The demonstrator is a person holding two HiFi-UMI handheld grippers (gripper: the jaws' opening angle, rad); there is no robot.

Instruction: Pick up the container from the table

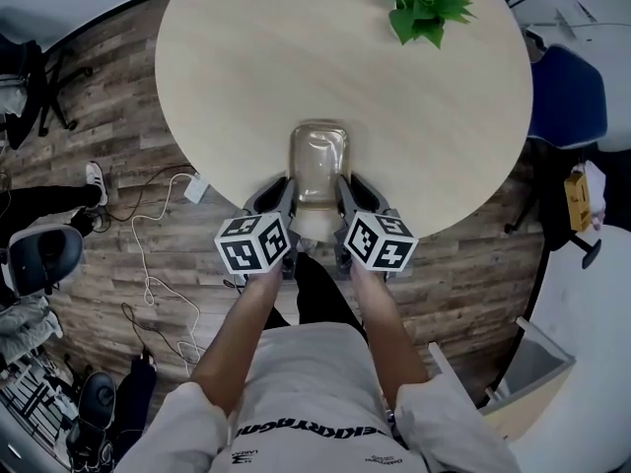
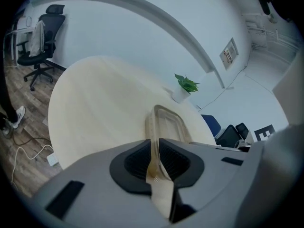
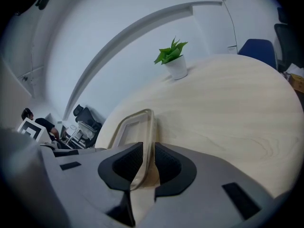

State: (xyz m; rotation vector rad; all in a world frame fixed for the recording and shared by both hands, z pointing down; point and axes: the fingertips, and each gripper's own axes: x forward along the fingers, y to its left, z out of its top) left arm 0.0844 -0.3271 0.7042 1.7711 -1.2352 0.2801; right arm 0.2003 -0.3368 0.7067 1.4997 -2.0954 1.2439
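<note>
A clear rectangular container (image 1: 317, 161) stands at the near edge of the round pale table (image 1: 246, 67). My left gripper (image 1: 286, 187) is at its near left corner and my right gripper (image 1: 343, 187) at its near right corner. In the left gripper view the container (image 2: 168, 125) has its left wall between the ribbed pads, and my left gripper (image 2: 154, 153) presses on it. In the right gripper view the container (image 3: 135, 125) has its right wall inside my right gripper (image 3: 148, 163). The wall leans on one pad, and a slit shows at the other.
A small potted plant (image 1: 419, 3) stands at the table's far side. A blue chair (image 1: 567, 97) is at the right. Cables and a white power brick (image 1: 194, 187) lie on the wooden floor at the left, near an office chair (image 1: 39, 254).
</note>
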